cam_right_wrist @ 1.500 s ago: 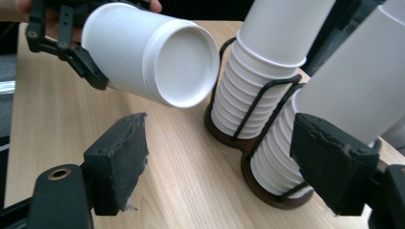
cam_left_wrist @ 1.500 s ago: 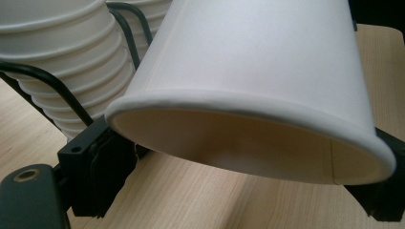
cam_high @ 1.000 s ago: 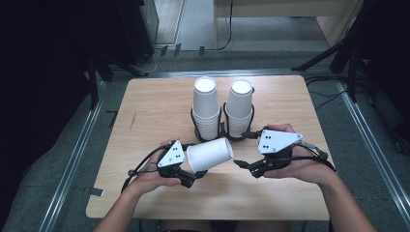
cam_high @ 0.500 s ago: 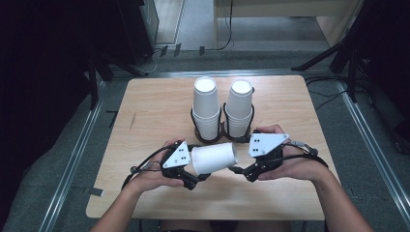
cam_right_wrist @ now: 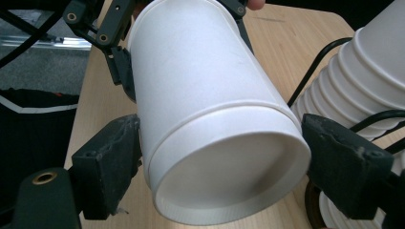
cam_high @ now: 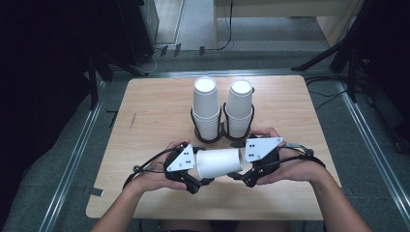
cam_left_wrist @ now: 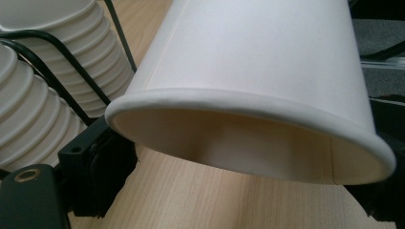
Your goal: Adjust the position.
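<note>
— Though I looked for a brand or any writing, the paper cup [cam_high: 218, 163] is plain white on every side I can see. You?

— Same here; the two stacks of cups [cam_high: 205, 108] in the black wire holder [cam_high: 212, 133] are blank too, and the grey plates on the claws carry only small dark dots.

— What does the high view give you?

— The whole layout: the cup lies on its side above the near part of the table [cam_high: 145, 111], strung between the left claw [cam_high: 200, 180] and the right claw [cam_high: 239, 176], with the stacks just behind.

— The left gripper view shows the open mouth and cream inside of the cup [cam_left_wrist: 248, 105], rim towards the camera. The rim sits pinched in that claw, so it is grasping the cup.

— And the right gripper view shows the closed base [cam_right_wrist: 224, 143], with the left claw's black links [cam_right_wrist: 110, 33] at the far end. The right claw [cam_right_wrist: 224, 164] has the base between its jaws; they have just been widening. The left pad meets the wall, but a thin gap seems to show at the other, so it reads as released.
</note>
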Tool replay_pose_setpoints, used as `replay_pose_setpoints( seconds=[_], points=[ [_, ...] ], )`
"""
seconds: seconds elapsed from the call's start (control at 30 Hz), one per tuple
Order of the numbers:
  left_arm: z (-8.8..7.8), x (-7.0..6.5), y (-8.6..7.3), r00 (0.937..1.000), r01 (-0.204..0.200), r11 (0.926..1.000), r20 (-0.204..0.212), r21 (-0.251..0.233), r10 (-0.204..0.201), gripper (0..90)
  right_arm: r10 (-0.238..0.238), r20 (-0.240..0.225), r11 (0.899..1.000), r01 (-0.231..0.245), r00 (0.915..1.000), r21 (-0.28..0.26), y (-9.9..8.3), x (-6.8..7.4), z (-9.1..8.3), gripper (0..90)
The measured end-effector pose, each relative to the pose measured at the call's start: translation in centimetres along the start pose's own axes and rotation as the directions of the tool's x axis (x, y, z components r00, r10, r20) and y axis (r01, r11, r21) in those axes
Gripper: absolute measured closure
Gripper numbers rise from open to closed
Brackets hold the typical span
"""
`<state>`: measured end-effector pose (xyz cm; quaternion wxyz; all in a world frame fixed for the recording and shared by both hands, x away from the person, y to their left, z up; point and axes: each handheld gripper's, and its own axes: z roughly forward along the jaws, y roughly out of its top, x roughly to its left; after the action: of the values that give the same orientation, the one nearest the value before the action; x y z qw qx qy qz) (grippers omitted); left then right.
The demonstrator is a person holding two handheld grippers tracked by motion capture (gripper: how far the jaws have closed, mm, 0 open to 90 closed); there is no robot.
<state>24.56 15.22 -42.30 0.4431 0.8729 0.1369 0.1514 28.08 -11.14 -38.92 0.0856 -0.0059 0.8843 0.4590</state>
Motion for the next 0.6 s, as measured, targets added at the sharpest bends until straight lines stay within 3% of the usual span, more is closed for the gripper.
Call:
replay_pose_setpoints(
  seconds=[0.6],
  points=[
    [0.4, -0.4, 0.6, 0.9993, -0.028, 0.9996, 0.025, 0.007, 0.028, 8.2, -0.036, -0.049, 0.998, 0.038, 0.9982, 0.057, 0.0, 0.5, 1.2, 15.6]
  ],
)
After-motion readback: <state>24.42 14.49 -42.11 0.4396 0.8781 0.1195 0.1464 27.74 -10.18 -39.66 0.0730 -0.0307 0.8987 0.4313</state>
